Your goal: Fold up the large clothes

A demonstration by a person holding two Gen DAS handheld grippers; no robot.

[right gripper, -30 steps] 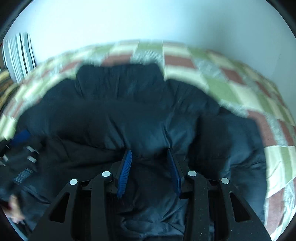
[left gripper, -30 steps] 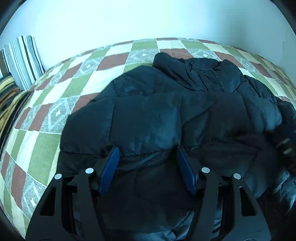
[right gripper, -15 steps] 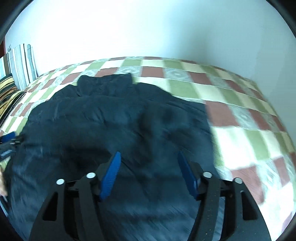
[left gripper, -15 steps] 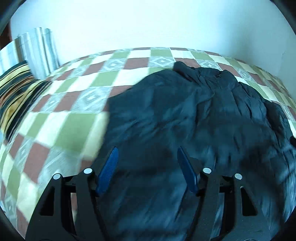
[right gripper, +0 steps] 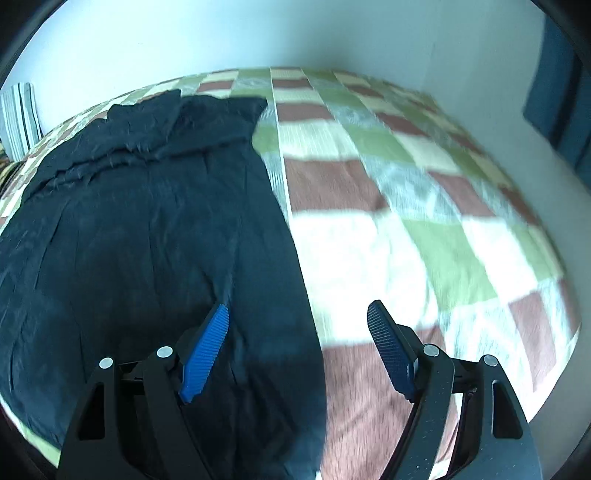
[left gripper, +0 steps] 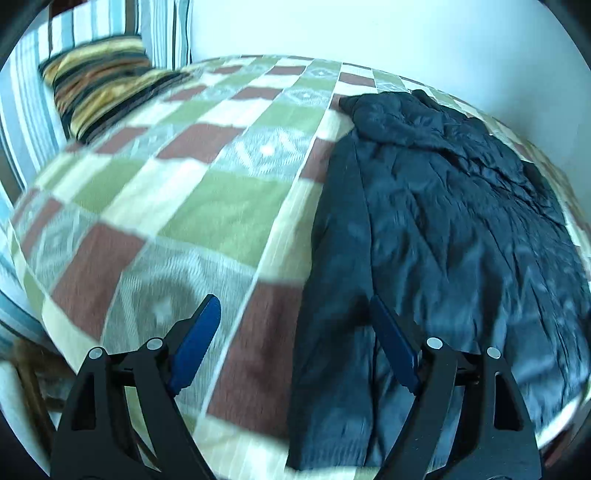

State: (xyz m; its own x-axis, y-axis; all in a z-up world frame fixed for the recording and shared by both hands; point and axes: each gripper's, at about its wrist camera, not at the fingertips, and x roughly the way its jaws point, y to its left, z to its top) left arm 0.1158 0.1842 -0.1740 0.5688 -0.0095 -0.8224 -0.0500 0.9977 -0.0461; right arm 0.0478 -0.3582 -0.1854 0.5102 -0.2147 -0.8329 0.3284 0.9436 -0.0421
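1. The left gripper (left gripper: 291,332) is seen nearest in the left wrist view, held above the left edge of the dark jacket (left gripper: 443,240). Its jaws have just been opening and now stand wide apart, with nothing pressed between the blue pads (left gripper: 195,347); only the jacket's edge and the bedspread lie below the gap.
2. The right gripper (right gripper: 297,339) is seen nearest in the right wrist view, held above the right edge of the jacket (right gripper: 147,229). Its jaws have likewise just been opening and stand wide apart, gripping nothing.
3. The jacket is laid flat on the bed (left gripper: 184,206), running lengthwise away from the grippers, with its sides lying as straight edges.
4. The checked bedspread (right gripper: 406,221) in green, brown and cream is left bare on both sides of the jacket.
5. At the jacket's far end, bunched, crumpled fabric (left gripper: 399,118) is seen.
6. Beyond the jacket's far left, striped pillows (left gripper: 103,85) are stacked at the head of the bed.
7. Behind the jacket, a pale wall (right gripper: 258,33) is seen.
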